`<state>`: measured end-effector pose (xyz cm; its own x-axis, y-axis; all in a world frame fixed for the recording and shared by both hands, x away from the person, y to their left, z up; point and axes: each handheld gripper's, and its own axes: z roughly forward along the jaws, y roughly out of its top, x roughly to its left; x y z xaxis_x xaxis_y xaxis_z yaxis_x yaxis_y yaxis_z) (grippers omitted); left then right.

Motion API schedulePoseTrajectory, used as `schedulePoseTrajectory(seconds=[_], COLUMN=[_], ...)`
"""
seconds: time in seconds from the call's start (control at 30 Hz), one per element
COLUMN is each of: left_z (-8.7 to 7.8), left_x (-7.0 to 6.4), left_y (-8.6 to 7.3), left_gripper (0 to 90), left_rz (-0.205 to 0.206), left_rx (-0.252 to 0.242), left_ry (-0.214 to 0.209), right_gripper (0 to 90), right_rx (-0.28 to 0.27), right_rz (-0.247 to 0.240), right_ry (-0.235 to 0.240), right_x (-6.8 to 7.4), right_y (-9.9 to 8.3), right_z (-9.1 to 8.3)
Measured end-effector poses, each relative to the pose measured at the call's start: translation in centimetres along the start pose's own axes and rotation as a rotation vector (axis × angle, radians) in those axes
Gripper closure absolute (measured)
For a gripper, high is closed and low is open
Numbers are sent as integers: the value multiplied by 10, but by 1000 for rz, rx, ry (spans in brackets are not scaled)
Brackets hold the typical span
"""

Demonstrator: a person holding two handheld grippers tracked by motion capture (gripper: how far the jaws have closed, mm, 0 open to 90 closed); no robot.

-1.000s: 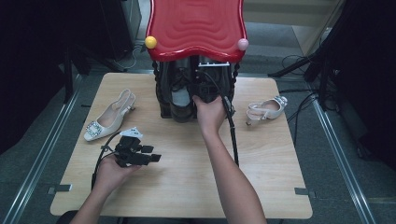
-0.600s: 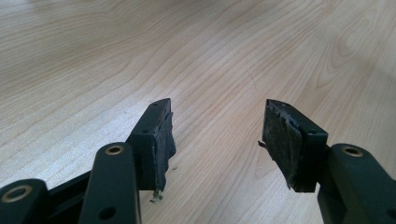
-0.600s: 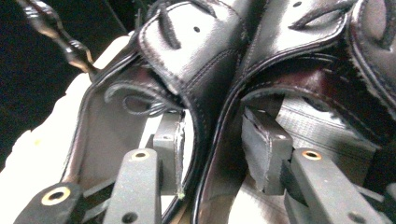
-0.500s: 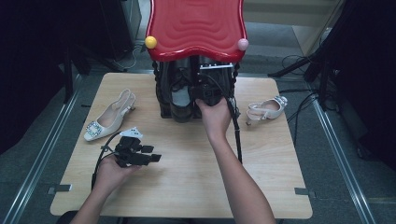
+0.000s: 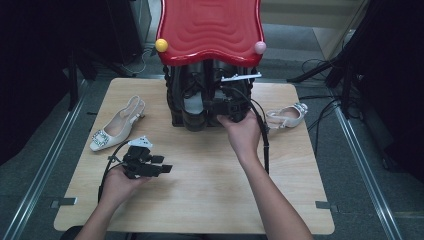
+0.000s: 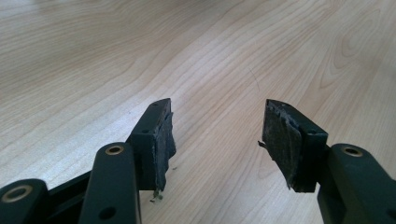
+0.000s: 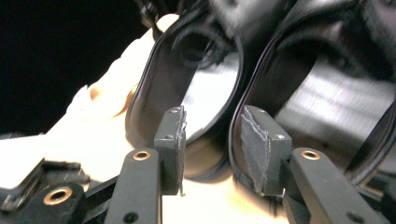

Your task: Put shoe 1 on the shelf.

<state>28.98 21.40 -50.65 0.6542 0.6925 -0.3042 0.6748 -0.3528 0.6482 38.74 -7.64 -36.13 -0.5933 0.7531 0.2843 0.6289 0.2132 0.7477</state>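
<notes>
While the left gripper (image 5: pixel 162 167) idles open over bare desk (image 5: pixel 200 190), the right gripper (image 7: pixel 212 140) noses into the black boots (image 5: pixel 197 97) under the red shelf (image 5: pixel 210 30), jaws parted astride a boot's rim.

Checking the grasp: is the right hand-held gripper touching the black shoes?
Cannot tell: in the right gripper view, the right hand-held gripper straddles black shoes, contact unclear.

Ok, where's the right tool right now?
In the high view the right tool is at the black boots under the red shelf, mid-table; the right gripper view shows its jaws straddling a boot's rim.
</notes>
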Motion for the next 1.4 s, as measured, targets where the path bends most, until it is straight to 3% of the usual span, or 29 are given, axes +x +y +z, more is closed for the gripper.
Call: schedulePoseTrajectory(seconds=[0.1, 0.23, 0.37, 0.5, 0.6, 0.73, 0.9, 1.17, 1.33, 1.4], left_z=[-2, -2, -2, -1, -1, -7, -16, -31, -38, -42], left_x=[0, -1, -3, -7, -10, -15, -22, -31, -26, -24], left_y=[1, 2, 6, 10, 13, 22, 41, 86, 117, 131], left_gripper=[432, 433, 434, 435, 437, 521, 627, 721, 788, 868], left_rz=[-9, -13, -4, 2, 20, 34, 68, 125, 149, 160], left_rx=[-17, -26, -18, -34, -21, -31, -41, -48, -74, -89], left_ry=[-9, -19, -22, -34, -34, -54, -78, -109, -117, -125], right_gripper=[601, 574, 556, 544, 528, 535, 587, 572, 567, 573], right_rx=[15, -36, -55, -75, -86, -107, -99, -82, -66, -54], right_rz=[-20, -59, -43, -53, -44, -43, -65, -87, -85, -97], right_ry=[25, 40, 74, 67, 75, 87, 104, 136, 154, 162], right_x=[-1, -4, -9, -12, -13, -14, -13, -15, -20, -22], right_y=[-7, -19, -28, -30, -30, -27, -29, -49, -63, -70], right_z=[-7, -19, -25, -26, -25, -31, -42, -55, -57, -55])
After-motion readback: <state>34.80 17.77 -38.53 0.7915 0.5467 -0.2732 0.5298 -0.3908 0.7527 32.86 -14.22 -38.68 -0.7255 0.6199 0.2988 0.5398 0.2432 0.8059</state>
